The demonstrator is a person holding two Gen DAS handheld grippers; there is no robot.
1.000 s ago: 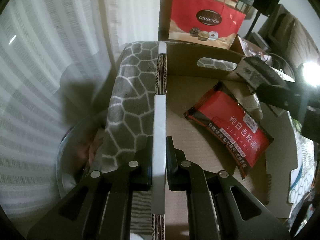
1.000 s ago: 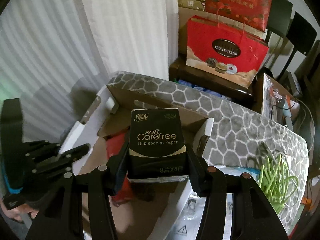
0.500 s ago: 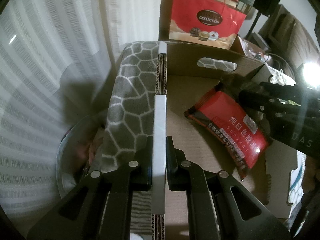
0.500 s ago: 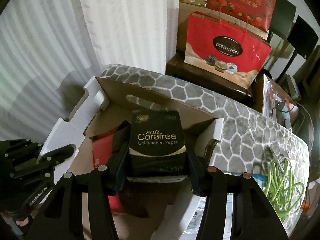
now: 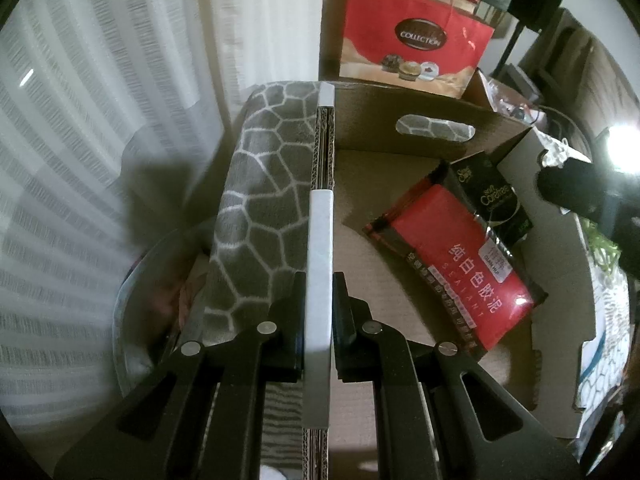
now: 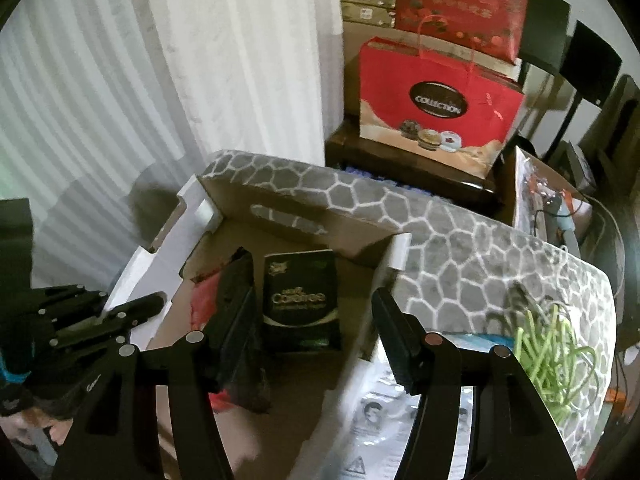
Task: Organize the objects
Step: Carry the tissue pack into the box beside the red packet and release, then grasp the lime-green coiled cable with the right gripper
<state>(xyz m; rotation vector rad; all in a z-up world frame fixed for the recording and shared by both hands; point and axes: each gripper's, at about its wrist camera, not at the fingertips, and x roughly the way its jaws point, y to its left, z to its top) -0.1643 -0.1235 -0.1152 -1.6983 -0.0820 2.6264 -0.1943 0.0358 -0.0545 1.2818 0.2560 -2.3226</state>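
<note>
An open cardboard box [image 5: 380,128] [image 6: 304,208] sits on a grey hexagon-patterned cover. My left gripper [image 5: 319,280] is shut on the box's left flap [image 5: 320,248], gripping its white edge. A red sealant packet [image 5: 456,264] lies inside the box. The black Carefree tissue pack [image 6: 300,300] [image 5: 492,200] lies in the box beside the red packet. My right gripper [image 6: 314,296] is open above the box, its fingers either side of the pack and apart from it.
A red Collection gift bag [image 6: 436,108] stands behind the box on a dark stand. Green cable ties [image 6: 552,348] lie on the cover [image 6: 460,256] at right. White curtains [image 6: 160,80] hang at left. Printed paper sheets [image 6: 380,420] lie near the box's right flap.
My right gripper opened and let go of the tissue pack, which now lies in the box. The left gripper has kept its hold on the flap.
</note>
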